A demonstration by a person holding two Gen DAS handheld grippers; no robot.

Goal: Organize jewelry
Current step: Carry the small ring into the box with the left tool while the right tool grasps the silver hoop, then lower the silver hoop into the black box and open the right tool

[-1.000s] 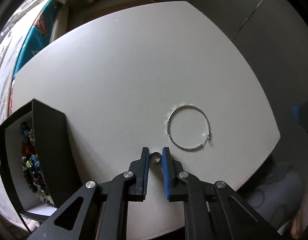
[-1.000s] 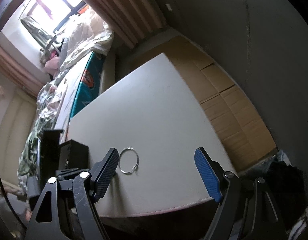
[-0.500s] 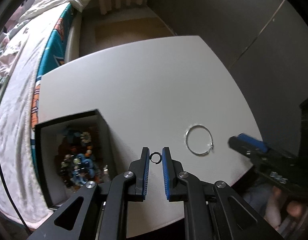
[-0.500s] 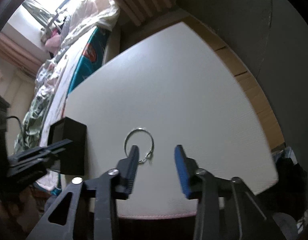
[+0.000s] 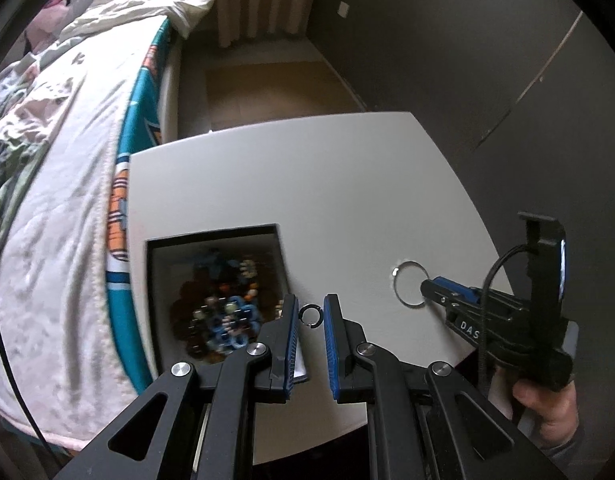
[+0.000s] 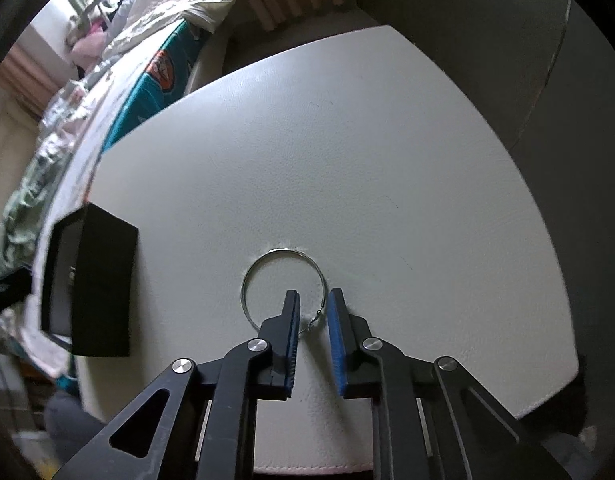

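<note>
Left wrist view: my left hand-held gripper pinches a small black ring above the desk; the open jewelry box lies at 9 o'clock. Right wrist view: my right hand-held gripper is narrowly spread, straddling the silver hoop at its clasp, 5 o'clock on the hoop, which lies flat on the desk.

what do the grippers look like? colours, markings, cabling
Both are black linkage frames with silver pivot bolts and ribbed blue finger pads. Seen from the left wrist, the right gripper carries white lettering "DAS", a black cable, and a grey sleeve at the wrist.
</note>
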